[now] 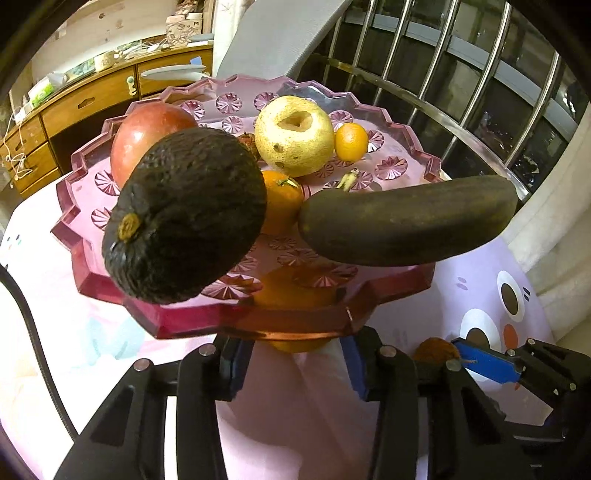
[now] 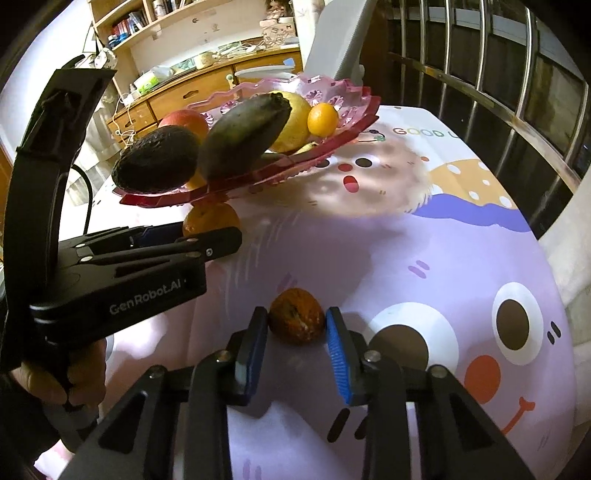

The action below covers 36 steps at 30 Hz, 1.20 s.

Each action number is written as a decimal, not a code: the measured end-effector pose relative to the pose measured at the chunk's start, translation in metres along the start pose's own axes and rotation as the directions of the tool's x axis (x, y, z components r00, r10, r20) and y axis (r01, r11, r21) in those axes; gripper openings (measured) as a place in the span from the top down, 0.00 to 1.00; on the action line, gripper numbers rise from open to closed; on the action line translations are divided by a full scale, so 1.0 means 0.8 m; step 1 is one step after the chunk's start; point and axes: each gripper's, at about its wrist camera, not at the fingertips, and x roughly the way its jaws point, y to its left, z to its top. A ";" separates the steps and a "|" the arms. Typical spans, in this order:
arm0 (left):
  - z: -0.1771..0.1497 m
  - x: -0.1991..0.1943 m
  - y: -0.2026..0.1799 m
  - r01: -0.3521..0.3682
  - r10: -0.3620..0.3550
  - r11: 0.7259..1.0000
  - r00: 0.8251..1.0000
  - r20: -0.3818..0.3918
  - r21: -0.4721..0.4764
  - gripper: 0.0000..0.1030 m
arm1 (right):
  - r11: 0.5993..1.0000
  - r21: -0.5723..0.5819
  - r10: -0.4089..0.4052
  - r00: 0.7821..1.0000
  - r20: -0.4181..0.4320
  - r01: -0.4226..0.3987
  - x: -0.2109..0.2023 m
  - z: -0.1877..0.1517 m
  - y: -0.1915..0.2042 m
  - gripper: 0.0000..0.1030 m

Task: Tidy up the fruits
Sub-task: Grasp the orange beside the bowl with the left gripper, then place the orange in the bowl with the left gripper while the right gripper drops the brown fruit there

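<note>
While the right hand-held gripper (image 2: pixel 296 334) brackets a shrivelled orange fruit (image 2: pixel 296 321) on the surface (image 2: pixel 424 258), fingers apart, the left hand-held gripper (image 2: pixel 207 236) spreads around an orange (image 2: pixel 210 218) beneath the pink fruit tray (image 2: pixel 343 122).

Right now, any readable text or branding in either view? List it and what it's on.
"GenRobot.AI": on the black body of the left tool, right wrist view.
"GOOD": on the cartoon tablecloth past the pink fruit tray; the next word runs off at the railing.
Box on the wooden cabinet: markings too small to read.
Shelf books: unreadable.
</note>
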 end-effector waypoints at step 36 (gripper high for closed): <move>0.027 -0.175 -0.030 -0.070 0.146 0.943 0.966 0.215 -0.326 0.59 | 0.952 -0.275 0.177 0.976 0.124 -0.137 -0.093 0.121 -0.051 0.70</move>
